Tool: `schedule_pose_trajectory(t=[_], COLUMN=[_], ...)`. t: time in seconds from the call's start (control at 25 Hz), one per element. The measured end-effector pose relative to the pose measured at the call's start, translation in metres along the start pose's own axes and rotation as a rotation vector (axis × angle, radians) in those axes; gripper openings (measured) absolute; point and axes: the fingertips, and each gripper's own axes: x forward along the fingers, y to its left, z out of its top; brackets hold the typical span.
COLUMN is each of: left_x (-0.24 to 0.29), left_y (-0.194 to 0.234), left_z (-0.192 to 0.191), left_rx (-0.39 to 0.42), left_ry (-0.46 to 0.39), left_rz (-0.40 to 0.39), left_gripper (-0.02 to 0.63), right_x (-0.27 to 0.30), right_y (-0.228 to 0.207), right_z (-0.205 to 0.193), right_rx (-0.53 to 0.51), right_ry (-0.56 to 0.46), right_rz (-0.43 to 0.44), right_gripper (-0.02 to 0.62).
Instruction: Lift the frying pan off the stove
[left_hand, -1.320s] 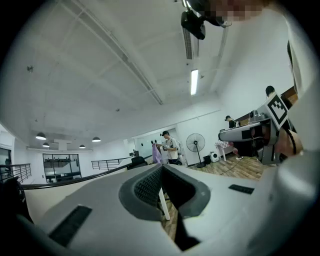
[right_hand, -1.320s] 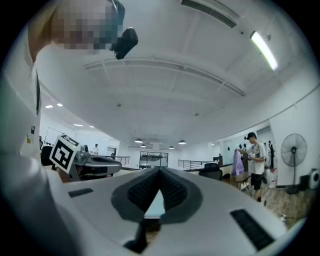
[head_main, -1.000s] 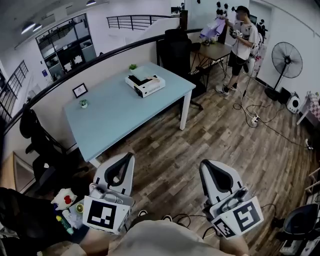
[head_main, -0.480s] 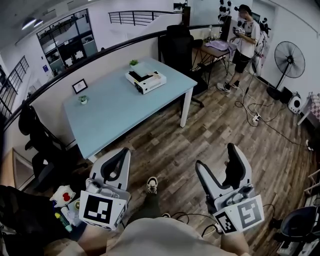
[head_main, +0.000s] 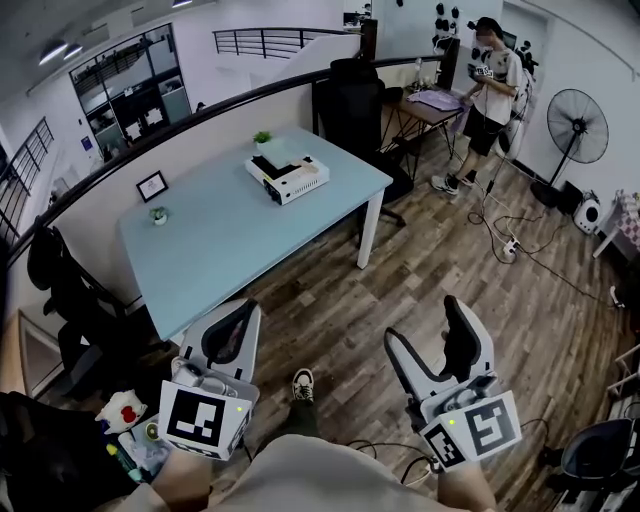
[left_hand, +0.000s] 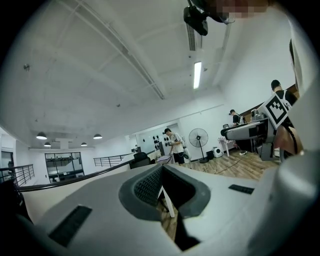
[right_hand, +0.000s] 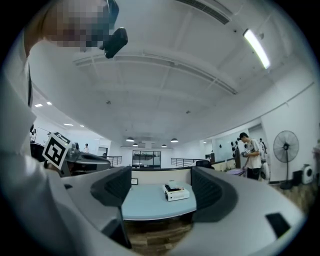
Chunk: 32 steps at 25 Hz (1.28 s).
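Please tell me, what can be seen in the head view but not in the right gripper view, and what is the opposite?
Only the head view: a shoe on the wooden floor, and the black chair left of the table.
Only the right gripper view: the ceiling with its strip light, and a black camera overhead.
Both: the light blue table, the white appliance on it, the standing person, the fan, and the right claw, open with nothing between its jaws.
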Motion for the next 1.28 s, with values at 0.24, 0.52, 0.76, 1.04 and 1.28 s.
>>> schedule_pose_trajectory(t=[0.24, 0.52, 0.76, 1.04, 1.28], left_x=[0.055, 0.131, 0.196, 0.26, 0.293], left_y=[0.027, 0.072, 0.131, 0.204, 0.243], left_z=[-0.007, -0.014, -0.023, -0.046, -0.06], left_rx=[0.007, -0.001, -0.022, -0.042, -0.051], left_ry=[0.001, 0.029, 0.028, 0.035, 0.029], left_rz=[-0.009, -0.034, -0.04, -0.034, -0.024], left_gripper=[0.003, 0.003, 0.003, 0.003, 0.003], right_x=[0.05, 0.131, 0.22, 0.323, 0.383], right_y=[-0.029, -0.057, -0.072, -0.081, -0.078], right_z=[-0.009, -0.02, -0.03, -0.043, -0.063], right_rx=[0.005, 0.02, 0.009, -0.001, 0.006], right_ry=[0.017, 0.067, 0.109, 0.133, 0.169], right_rz=[-0.018, -0.019, -0.016, -0.008, 0.01], right_gripper=[0.373, 0.373, 0.373, 0.373, 0.371])
